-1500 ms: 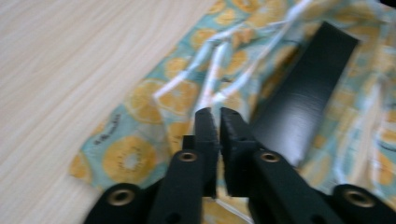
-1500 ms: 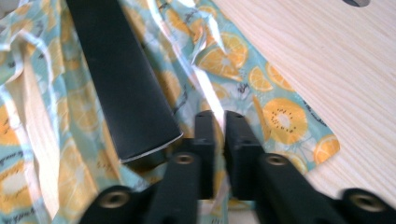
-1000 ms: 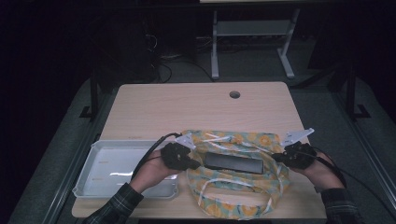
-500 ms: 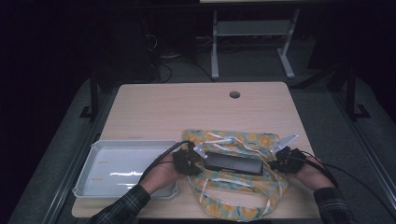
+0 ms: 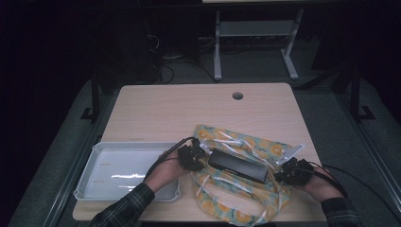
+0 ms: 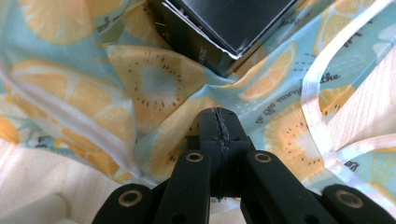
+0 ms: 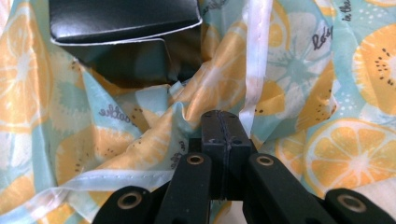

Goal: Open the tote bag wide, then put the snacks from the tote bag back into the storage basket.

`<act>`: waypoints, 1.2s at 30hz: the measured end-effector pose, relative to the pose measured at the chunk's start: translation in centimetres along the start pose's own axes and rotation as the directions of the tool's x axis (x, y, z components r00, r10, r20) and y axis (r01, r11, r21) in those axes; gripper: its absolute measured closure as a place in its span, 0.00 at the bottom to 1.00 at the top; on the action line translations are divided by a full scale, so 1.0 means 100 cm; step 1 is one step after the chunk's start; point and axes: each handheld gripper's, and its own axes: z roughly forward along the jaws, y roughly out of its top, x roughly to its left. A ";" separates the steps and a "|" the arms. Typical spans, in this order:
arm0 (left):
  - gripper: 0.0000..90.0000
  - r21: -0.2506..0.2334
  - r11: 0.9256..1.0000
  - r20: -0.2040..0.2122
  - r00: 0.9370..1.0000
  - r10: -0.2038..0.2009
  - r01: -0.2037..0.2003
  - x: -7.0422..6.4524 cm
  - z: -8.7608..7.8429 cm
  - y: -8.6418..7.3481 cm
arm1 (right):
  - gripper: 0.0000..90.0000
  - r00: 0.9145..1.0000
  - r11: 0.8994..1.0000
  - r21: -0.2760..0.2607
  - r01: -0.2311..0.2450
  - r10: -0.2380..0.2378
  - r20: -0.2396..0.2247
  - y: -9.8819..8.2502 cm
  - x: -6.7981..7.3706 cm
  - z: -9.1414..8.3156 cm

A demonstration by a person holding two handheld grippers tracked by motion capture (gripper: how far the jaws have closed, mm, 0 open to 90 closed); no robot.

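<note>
Both grippers are clamping down on the cloth right now. The left gripper is showing its jaws pressed together with a fold of the cloth pinched at the tips, and the right gripper is doing the same on its side, jaws tight, fabric bunching up in front of them. In the high view the left gripper is sitting at the lower centre of the frame and the right gripper at the lower right, with the black box lying tilted between them on the fruit-print cloth.

Compared with a second ago, the two grippers are standing closer in: they were out at the cloth's left and right edges, and now each is tucked just beside an end of the box. The cloth is looking narrower and more gathered too, its sides drawn inward. That reads to me like a wrapping move under way, with the fabric being pulled up around the box, though the box top is still bare.

The tray at the lower left is sitting as it was, just beside the left hand, on the table.
</note>
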 end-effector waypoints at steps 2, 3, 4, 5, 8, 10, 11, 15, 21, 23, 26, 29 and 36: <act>1.00 -0.022 1.000 0.018 1.000 -0.005 0.005 0.001 -0.003 -0.001 | 0.98 1.000 1.000 -0.008 -0.019 0.019 0.003 -0.001 0.001 -0.004; 1.00 -0.034 0.999 0.028 1.000 -0.009 0.010 0.001 -0.006 -0.001 | 0.97 1.000 0.999 -0.017 -0.026 0.026 0.000 -0.002 0.001 -0.007; 1.00 -0.046 0.999 0.036 0.999 -0.008 0.010 0.002 -0.008 -0.003 | 0.95 0.999 0.999 -0.032 -0.033 0.033 0.005 -0.003 0.001 -0.011; 0.98 -0.061 0.998 0.047 0.999 -0.012 0.015 0.002 -0.012 -0.005 | 0.94 0.999 0.998 -0.048 -0.044 0.044 0.010 -0.003 0.001 -0.015; 0.94 -0.094 0.995 0.070 0.997 -0.012 0.018 0.005 -0.022 -0.011 | 0.86 0.997 0.992 -0.105 -0.069 0.071 0.019 -0.005 0.002 -0.028; 0.90 -0.121 0.992 0.086 0.996 -0.025 0.035 0.007 -0.029 -0.016 | 0.80 0.996 0.987 -0.139 -0.083 0.086 0.015 -0.004 0.001 -0.035; 0.88 -0.132 0.990 0.095 0.995 -0.029 0.041 0.008 -0.033 -0.019 | 0.78 0.996 0.983 -0.162 -0.087 0.092 0.020 -0.004 0.001 -0.039; 0.82 -0.187 0.980 0.120 0.992 -0.045 0.067 0.009 -0.045 -0.025 | 0.69 0.996 0.969 -0.231 -0.090 0.091 -0.005 0.002 0.003 -0.052; 0.70 -0.224 0.972 0.136 0.990 -0.044 0.074 0.005 -0.054 -0.035 | 0.61 0.999 0.961 -0.273 -0.052 0.048 -0.022 0.017 0.011 -0.053; 0.65 -0.229 0.971 0.129 0.991 -0.045 0.074 0.002 -0.056 -0.039 | 0.58 0.999 0.960 -0.275 -0.047 0.042 -0.025 0.022 0.014 -0.051; 0.58 -0.238 0.969 0.117 0.992 -0.046 0.073 0.000 -0.060 -0.048 | 0.55 0.999 0.959 -0.281 -0.033 0.025 -0.035 0.030 0.017 -0.045; 0.54 -0.259 0.963 0.115 0.992 -0.048 0.076 -0.001 -0.064 -0.058 | 0.53 0.999 0.961 -0.276 -0.032 0.020 -0.048 0.037 0.020 -0.041; 0.47 -0.284 0.955 0.099 0.993 -0.060 0.086 -0.001 -0.075 -0.085 | 0.49 0.997 0.963 -0.269 0.006 -0.026 -0.068 0.057 0.026 -0.029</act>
